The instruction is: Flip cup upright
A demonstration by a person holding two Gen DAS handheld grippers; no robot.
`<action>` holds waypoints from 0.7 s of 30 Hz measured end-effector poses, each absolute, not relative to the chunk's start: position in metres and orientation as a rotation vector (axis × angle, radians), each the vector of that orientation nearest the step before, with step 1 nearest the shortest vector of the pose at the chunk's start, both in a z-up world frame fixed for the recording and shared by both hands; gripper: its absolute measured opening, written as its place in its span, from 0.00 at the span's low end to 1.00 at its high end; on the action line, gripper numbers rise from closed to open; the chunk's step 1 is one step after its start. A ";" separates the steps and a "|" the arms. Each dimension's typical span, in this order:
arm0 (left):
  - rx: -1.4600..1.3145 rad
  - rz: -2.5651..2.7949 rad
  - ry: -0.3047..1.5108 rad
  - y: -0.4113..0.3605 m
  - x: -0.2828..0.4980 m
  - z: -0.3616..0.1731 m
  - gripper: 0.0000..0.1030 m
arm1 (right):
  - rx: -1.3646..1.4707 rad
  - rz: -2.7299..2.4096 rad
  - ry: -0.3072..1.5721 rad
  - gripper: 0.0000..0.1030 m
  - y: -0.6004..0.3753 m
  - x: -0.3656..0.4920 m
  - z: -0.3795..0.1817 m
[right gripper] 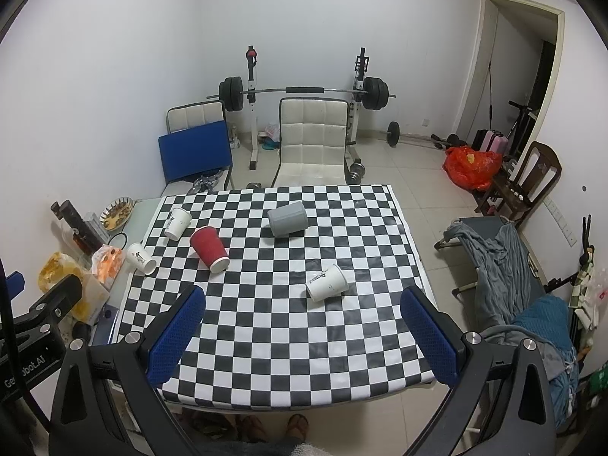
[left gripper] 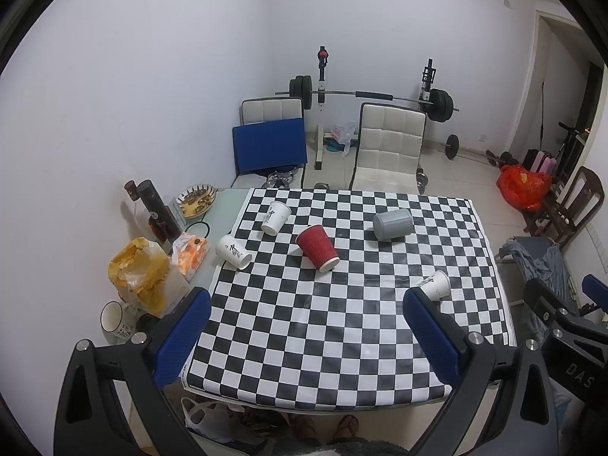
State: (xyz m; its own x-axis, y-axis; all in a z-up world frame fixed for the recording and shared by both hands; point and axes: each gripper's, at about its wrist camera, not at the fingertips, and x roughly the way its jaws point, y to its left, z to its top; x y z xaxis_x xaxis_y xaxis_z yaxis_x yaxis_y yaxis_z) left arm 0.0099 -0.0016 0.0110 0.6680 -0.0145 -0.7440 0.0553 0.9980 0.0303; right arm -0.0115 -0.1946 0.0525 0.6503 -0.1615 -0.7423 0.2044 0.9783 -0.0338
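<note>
Several cups lie on their sides on the checkered tablecloth (left gripper: 342, 323): a red ribbed cup (left gripper: 317, 247) (right gripper: 209, 249), a grey cup (left gripper: 392, 224) (right gripper: 287, 220), and three white paper cups (left gripper: 276, 217) (left gripper: 233, 251) (left gripper: 435, 284). The nearest white cup (right gripper: 326, 282) lies just ahead of my right gripper (right gripper: 304, 304). My left gripper (left gripper: 307, 304) is open and empty, held above the table's near part. My right gripper is open and empty too, above the near edge.
Bottles (left gripper: 157, 212), a snack plate (left gripper: 195, 199), bags (left gripper: 140, 277) and a mug (left gripper: 116, 317) crowd the table's left side. White chairs (left gripper: 389, 148) and a barbell rack stand behind. A cot with clothes (right gripper: 501, 266) is to the right.
</note>
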 end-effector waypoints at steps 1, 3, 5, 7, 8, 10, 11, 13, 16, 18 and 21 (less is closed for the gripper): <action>0.052 -0.038 0.838 -0.002 0.009 0.011 1.00 | 0.054 -0.208 0.837 1.00 -0.195 -0.011 0.053; 0.051 -0.040 0.840 -0.002 0.010 0.011 1.00 | 0.053 -0.209 0.836 1.00 -0.194 -0.011 0.053; 0.052 -0.040 0.838 -0.006 0.012 0.019 1.00 | 0.056 -0.208 0.836 1.00 -0.194 -0.011 0.053; 0.049 -0.041 0.840 -0.004 0.010 0.016 1.00 | 0.052 -0.209 0.835 1.00 -0.194 -0.011 0.053; 0.048 -0.041 0.838 -0.006 0.012 0.020 1.00 | 0.053 -0.208 0.835 1.00 -0.194 -0.011 0.053; 0.052 -0.040 0.838 -0.006 0.011 0.018 1.00 | 0.055 -0.207 0.836 1.00 -0.193 -0.012 0.054; 0.052 -0.041 0.838 -0.006 0.011 0.019 1.00 | 0.054 -0.208 0.835 1.00 -0.193 -0.012 0.054; 0.051 -0.039 0.838 -0.005 0.010 0.016 1.00 | 0.054 -0.208 0.835 1.00 -0.193 -0.012 0.054; 0.048 -0.039 0.838 -0.005 0.011 0.018 1.00 | 0.054 -0.208 0.834 1.00 -0.192 -0.013 0.055; 0.050 -0.040 0.837 -0.005 0.010 0.017 1.00 | 0.054 -0.206 0.834 1.00 -0.193 -0.013 0.055; 0.049 -0.040 0.836 -0.005 0.010 0.017 1.00 | 0.055 -0.207 0.833 1.00 -0.192 -0.014 0.055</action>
